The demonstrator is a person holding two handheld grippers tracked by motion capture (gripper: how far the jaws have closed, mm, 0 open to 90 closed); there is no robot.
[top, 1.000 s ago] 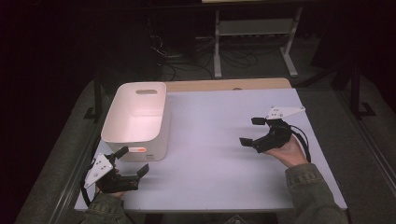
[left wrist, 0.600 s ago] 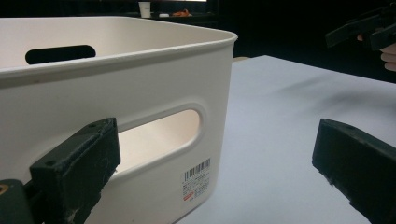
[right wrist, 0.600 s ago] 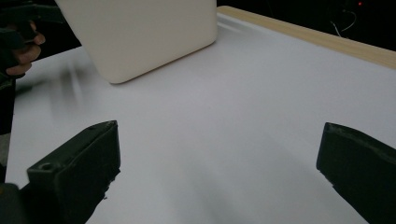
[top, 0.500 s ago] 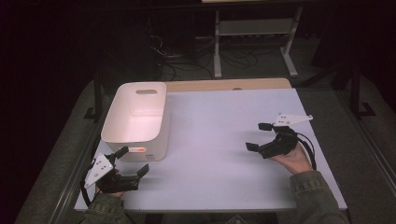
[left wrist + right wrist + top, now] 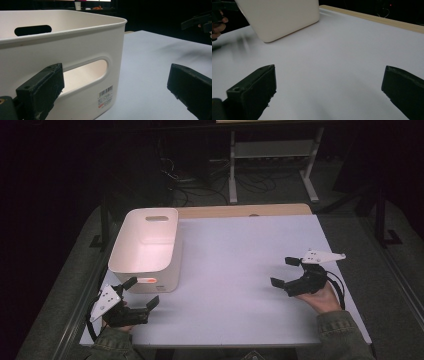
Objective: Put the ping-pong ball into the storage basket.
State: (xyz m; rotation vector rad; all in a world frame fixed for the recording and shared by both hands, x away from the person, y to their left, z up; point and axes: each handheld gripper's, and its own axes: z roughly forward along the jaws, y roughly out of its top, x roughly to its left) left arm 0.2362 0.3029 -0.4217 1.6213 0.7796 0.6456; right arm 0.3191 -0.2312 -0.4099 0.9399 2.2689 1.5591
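High view: the left gripper (image 5: 138,294) sits low at the near left corner of the table (image 5: 240,270), jaws spread wide and holding nothing; the white bin (image 5: 145,251) stands just ahead of it, its near end wall close to the jaw tips but apart from them. The right gripper (image 5: 285,273) is well off to the right of the bin, also spread wide and holding nothing, pointing back across bare tabletop toward the bin. Nothing can be made out inside the bin as far as its lit interior shows. Left gripper view: the bin's (image 5: 62,60) near wall looms directly ahead, its handle slot (image 5: 85,75) between the two jaws and slightly toward the left one; the barcode label (image 5: 105,96) lies below the slot. No contact with the wall is visible; the jaws stand far apart. Right gripper view: the right gripper's jaws are wide apart over plain white surface, with the bin (image 5: 279,17) far ahead and to the left. Judgement: work is at its start. The bin is ungrasped; the left gripper looks lined up for the handle end, the right has the whole width of table yet to cross. Approach, grip and any move of the bin all remain.
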